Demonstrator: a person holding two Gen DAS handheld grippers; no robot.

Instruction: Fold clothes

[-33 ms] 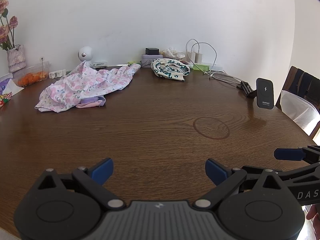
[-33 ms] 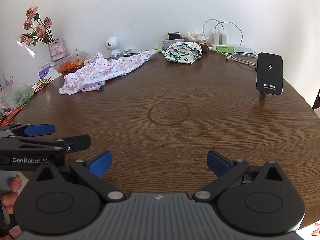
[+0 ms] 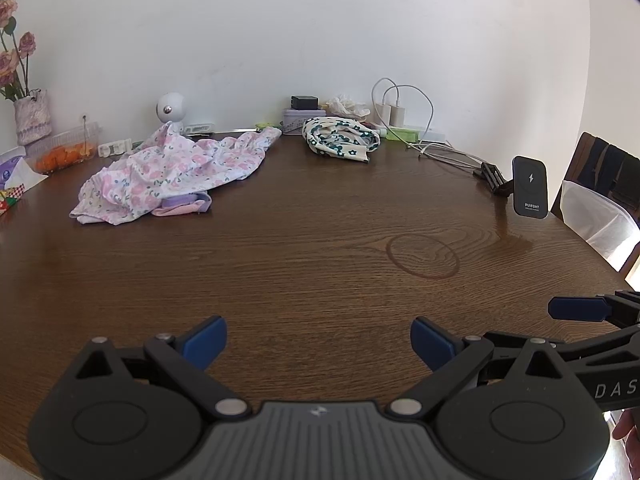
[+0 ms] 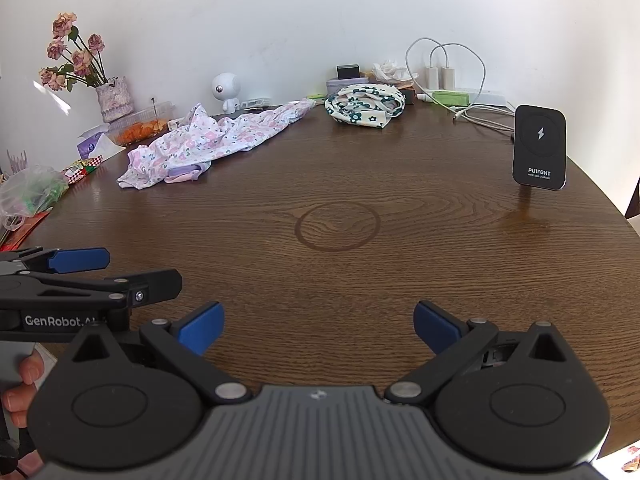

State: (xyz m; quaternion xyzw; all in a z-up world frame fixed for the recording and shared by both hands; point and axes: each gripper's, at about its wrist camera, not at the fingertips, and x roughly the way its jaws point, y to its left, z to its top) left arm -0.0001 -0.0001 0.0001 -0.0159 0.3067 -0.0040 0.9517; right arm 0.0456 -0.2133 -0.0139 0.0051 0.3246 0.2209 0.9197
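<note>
Showing the start of folding: both grippers hovered over the near edge of the desk (image 4: 400, 240), the left gripper (image 3: 318, 340) and right gripper (image 4: 318, 326) each released, jaws wide and empty. The pink floral garment (image 3: 172, 172) lay crumpled toward the far left edge; a green-flowered garment (image 3: 340, 140) sat bunched at the far edge. A sound first step would be reaching the pink one, pinching two corners and drawing it flat onto bare wood. Its outline, sleeves and a purple piece (image 3: 188, 204) beneath remained unclear.
</note>
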